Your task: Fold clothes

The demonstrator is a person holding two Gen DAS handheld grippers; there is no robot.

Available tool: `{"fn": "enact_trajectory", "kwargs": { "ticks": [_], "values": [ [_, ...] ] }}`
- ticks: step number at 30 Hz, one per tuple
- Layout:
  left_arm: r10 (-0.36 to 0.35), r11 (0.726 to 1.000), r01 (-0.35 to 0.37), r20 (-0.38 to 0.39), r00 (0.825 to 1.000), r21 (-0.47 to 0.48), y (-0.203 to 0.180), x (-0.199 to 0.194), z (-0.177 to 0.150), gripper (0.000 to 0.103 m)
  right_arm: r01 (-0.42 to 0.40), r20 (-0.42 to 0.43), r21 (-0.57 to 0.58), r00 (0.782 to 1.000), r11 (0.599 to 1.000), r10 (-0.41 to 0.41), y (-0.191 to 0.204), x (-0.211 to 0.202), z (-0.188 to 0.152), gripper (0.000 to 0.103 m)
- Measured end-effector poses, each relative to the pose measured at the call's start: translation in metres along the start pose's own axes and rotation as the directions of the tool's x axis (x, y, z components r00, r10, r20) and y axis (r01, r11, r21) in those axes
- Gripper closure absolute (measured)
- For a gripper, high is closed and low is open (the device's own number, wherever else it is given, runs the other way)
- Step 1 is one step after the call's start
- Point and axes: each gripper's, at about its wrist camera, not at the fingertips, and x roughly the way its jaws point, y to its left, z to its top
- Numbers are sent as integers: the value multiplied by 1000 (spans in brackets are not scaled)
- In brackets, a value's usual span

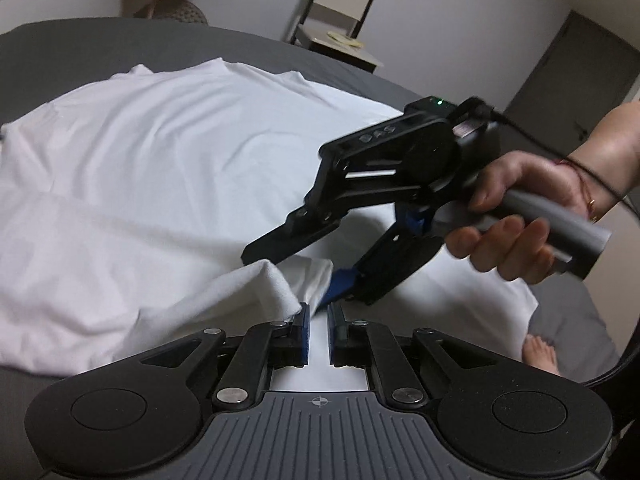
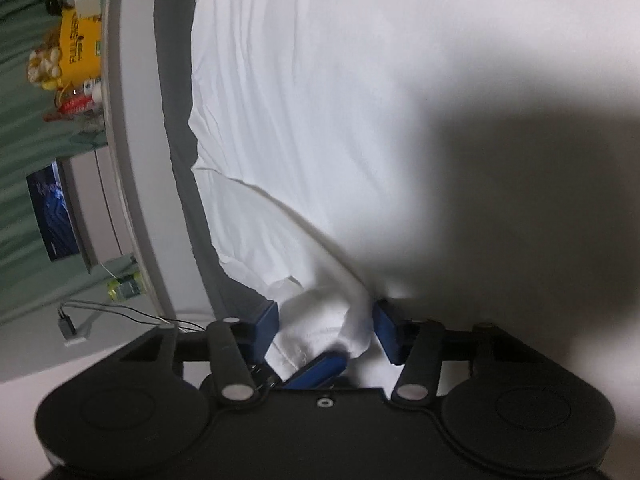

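1. Left wrist view: the left tongs [image 1: 318, 316] are nearly pressed together, and a bunched corner of the white shirt [image 1: 168, 152] lies against their left pad; whether cloth is truly pinched I cannot tell.
2. Ahead of these tongs the shirt lies spread on the grey bed [image 1: 80, 40], partly folded over itself.
3. Just ahead and to the right, the right tongs [image 1: 296, 264], held in a hand [image 1: 508, 232], stand spread with the hem fold between their fingers.
4. Right wrist view: the right tongs [image 2: 326, 330] are about half spread around a rolled hem; the pads do not visibly press it. The left tongs' blue tip [image 2: 316, 370] pokes in below.
5. To do this well, I judge: close the right tongs fully on the hem, taking both layers.
6. Keep the two tongs apart so their tips do not clash, then lift evenly.
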Motion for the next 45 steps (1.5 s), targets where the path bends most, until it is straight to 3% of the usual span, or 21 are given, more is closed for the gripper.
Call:
{"fn": "enact_trajectory", "kwargs": {
  "ticks": [6,8,11,13,15,18,21,24,26,29,33,36,38,41,45],
  "values": [
    [-42,999,41,98,994,9,4,-27,-13,96,-10,75,4,997,1000,10,-1,-11,-8,57],
    [-34,999,35,140,990,-4,11,-36,-15,96,-12,120,12,993,1000,10,-8,-18,-14,64],
    [58,997,-50,158,986,-53,32,-40,-11,96,13,174,-16,985,1000,-10,-9,-20,-14,84],
    [146,980,-119,172,974,-157,55,-44,-5,96,18,212,-37,977,999,-10,-12,-22,-13,97],
    [241,944,-182,200,950,-275,81,-50,2,96,13,254,-80,967,997,8,-14,-26,-15,98],
    [371,896,-272,255,893,-351,106,-63,17,96,-25,314,-244,944,969,103,-12,-44,-29,98],
    [481,826,-319,285,829,-466,126,-71,25,96,-142,379,-354,882,924,280,-4,-68,-52,98],
    [519,788,-309,305,799,-532,145,-76,32,95,-163,393,-490,835,856,385,17,-102,-73,98],
    [542,777,-328,305,783,-537,153,-78,38,95,-174,400,-513,818,841,413,25,-126,-82,98],
    [510,773,-245,344,789,-585,166,-77,34,95,-161,456,-492,790,855,410,18,-160,-98,98],
    [466,771,-156,380,799,-618,170,-63,22,95,-163,602,-304,731,939,322,-33,-195,-120,98],
    [436,811,-184,363,824,-556,158,-40,23,95,-182,696,-120,685,976,213,-73,-208,-136,98],
    [436,838,-226,359,825,-497,144,-30,25,95,-171,725,-48,672,984,153,-87,-211,-145,98],
    [434,843,-253,323,841,-475,130,-22,31,95,-108,754,-21,651,994,87,-87,-215,-155,98],
    [438,821,-252,284,853,-512,119,-21,35,95,-128,776,23,628,991,63,-93,-217,-161,98]
  ]
}}
